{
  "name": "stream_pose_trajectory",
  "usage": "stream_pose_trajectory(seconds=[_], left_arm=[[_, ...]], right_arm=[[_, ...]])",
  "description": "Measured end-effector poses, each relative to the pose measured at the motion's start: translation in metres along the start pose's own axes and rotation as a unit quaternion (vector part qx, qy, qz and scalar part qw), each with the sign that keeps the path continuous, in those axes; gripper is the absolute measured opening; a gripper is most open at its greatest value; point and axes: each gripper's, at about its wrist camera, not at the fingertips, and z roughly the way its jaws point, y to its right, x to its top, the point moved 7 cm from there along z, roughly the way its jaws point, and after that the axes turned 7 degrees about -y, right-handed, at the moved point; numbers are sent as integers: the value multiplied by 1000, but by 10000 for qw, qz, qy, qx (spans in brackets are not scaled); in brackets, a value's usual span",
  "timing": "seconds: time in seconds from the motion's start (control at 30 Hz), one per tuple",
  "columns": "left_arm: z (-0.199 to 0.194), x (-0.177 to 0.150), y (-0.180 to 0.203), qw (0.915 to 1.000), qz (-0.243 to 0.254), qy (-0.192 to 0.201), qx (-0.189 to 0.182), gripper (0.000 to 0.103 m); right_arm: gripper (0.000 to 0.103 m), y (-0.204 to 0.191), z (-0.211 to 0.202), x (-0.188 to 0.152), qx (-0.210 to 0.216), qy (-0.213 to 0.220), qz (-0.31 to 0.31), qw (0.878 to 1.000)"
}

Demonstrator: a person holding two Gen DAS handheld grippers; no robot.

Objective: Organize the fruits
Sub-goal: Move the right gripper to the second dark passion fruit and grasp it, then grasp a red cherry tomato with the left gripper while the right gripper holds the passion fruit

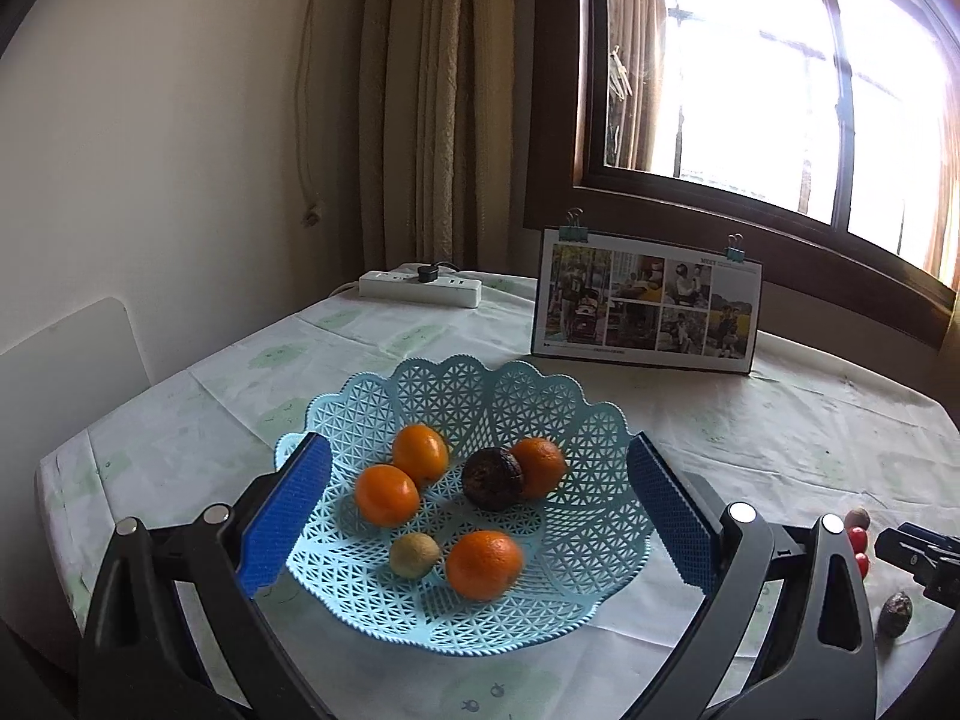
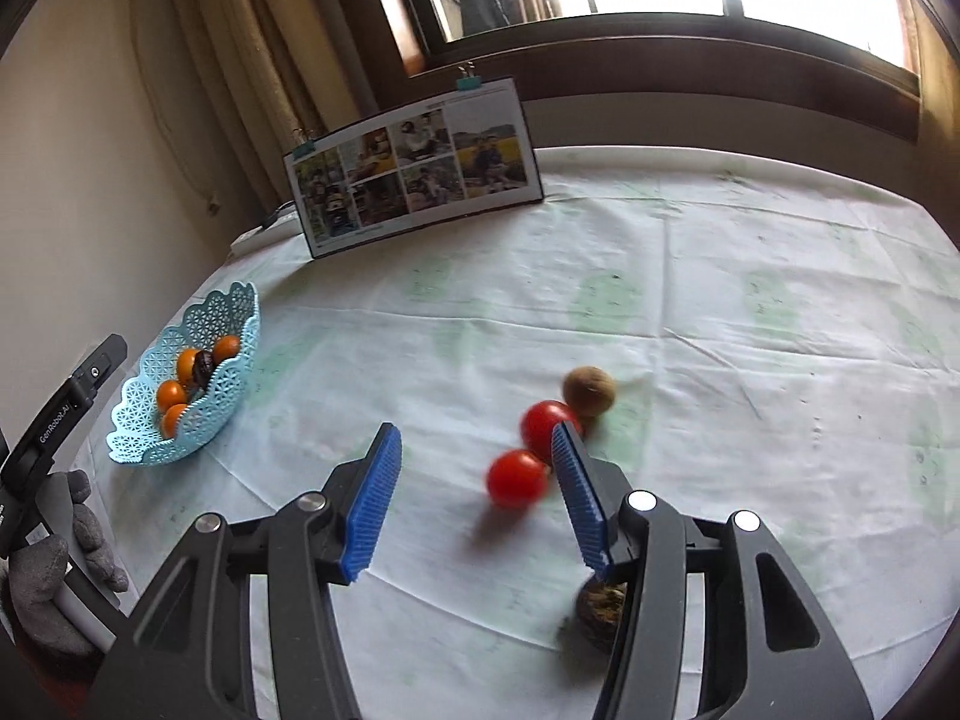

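Left wrist view: I see my left gripper with jaws spread wide, empty, framing the blue lattice basket, which holds four oranges, a kiwi and a dark fruit. On the right wrist side, my right gripper also stands apart, empty, over the tablecloth, just beside two blurred tomatoes and a brown fruit.

Blown-out window glare, fisheye edges, blurred tomatoes
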Motion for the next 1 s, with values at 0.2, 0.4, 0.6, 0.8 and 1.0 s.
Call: stream_pose_trajectory(seconds=[0.2,0.4,0.6,0.8,1.0], left_arm=[[-3,0,26,9996,229,7,-139,100],[-4,-2,53,9986,426,-46,-307,100],[-4,-5,74,9972,610,-81,-417,100],[-1,-9,87,9958,704,-185,-555,100],[2,-15,101,9935,816,-316,-731,100]], right_arm=[[53,38,-10,-11,-211,-16,234,9995],[53,55,-10,-31,-293,-252,223,9990],[53,52,-6,-46,-230,-482,46,9986],[52,47,0,-54,-332,-663,-181,9971],[42,45,0,-56,-620,-616,-428,9953]])
